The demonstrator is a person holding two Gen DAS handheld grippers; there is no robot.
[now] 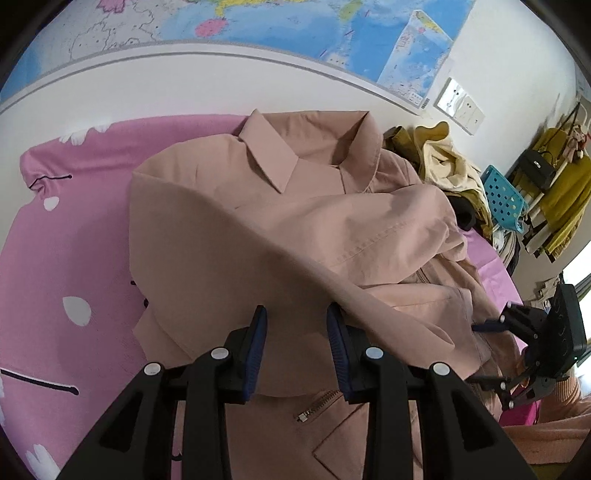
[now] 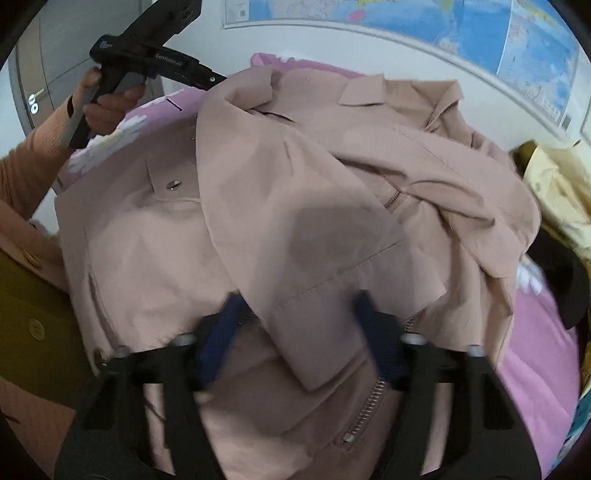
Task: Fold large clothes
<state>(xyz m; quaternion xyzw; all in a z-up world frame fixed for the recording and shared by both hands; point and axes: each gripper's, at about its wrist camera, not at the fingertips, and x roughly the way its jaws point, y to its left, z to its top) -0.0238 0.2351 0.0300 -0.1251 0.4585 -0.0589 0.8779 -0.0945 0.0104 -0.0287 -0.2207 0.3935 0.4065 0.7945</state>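
Observation:
A dusty-pink jacket point(image 1: 280, 236) with a collar and metal zips lies on the pink bedsheet point(image 1: 70, 258), collar toward the wall. Both sleeves are folded across its front. My left gripper point(image 1: 297, 343) hangs open just above the folded left sleeve near the hem, holding nothing. My right gripper point(image 2: 299, 332) is open too, its blue pads point(image 2: 221, 332) either side of the right sleeve's cuff point(image 2: 332, 295), with cloth lying between them. The right gripper also shows at the right edge of the left wrist view point(image 1: 491, 328). The left gripper appears at the top left of the right wrist view, hand on its handle point(image 2: 147, 59).
A heap of cream and mustard clothes point(image 1: 450, 166) lies on the bed right of the jacket. A blue perforated basket point(image 1: 502, 199) and a rack with yellow garments point(image 1: 561, 192) stand beyond. A world map point(image 1: 295, 26) hangs on the wall behind. A door point(image 2: 33, 85) is at left.

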